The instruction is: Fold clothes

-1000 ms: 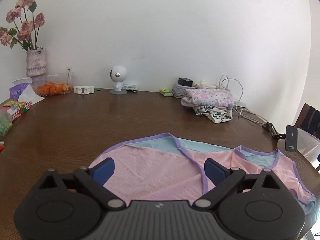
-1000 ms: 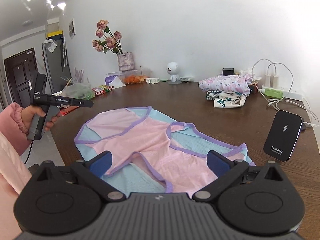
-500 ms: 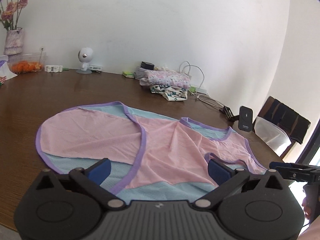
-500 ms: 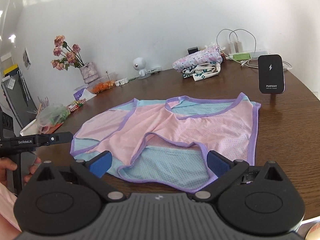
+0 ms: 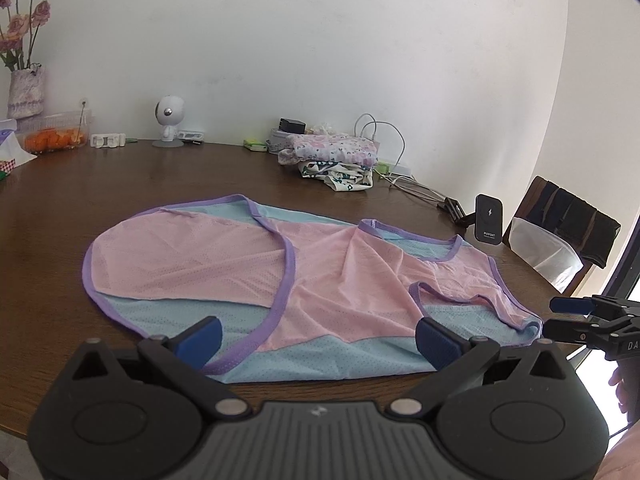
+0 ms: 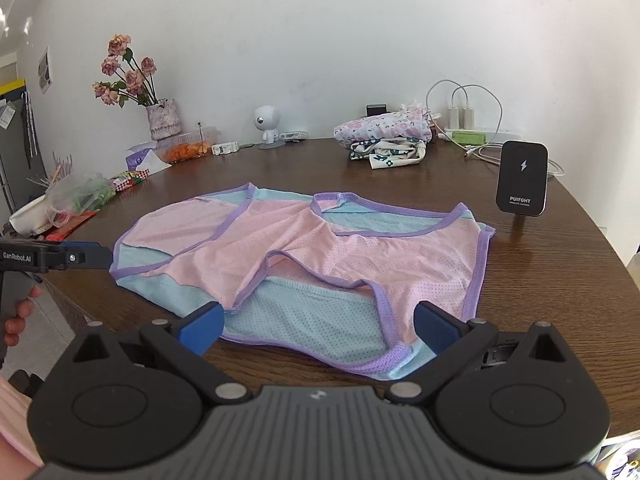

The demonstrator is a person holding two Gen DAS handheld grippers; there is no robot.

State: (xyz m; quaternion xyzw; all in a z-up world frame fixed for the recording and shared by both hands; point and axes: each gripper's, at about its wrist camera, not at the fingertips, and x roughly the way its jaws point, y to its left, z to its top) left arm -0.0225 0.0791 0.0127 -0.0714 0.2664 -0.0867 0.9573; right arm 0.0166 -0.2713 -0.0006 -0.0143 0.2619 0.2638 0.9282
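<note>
My left gripper (image 5: 316,338) and right gripper (image 6: 318,326) both hang spread and empty at the near hem of the pink-and-blue mesh garment with purple trim (image 6: 304,256), spread flat on the brown wooden table (image 6: 280,168). I judge a shallow pinch would lift one slippery layer only, skewing any fold.

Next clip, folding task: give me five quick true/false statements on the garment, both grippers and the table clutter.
1. The pink and blue garment lies spread on the wooden table. True.
2. The left gripper is shut on the garment's purple hem. False: it is open, holding nothing.
3. The right gripper is open. True.
4. The black wireless charger lies flat on the garment. False: it stands upright on the table, apart from it.
5. A stack of folded clothes sits near the wall. True.
</note>
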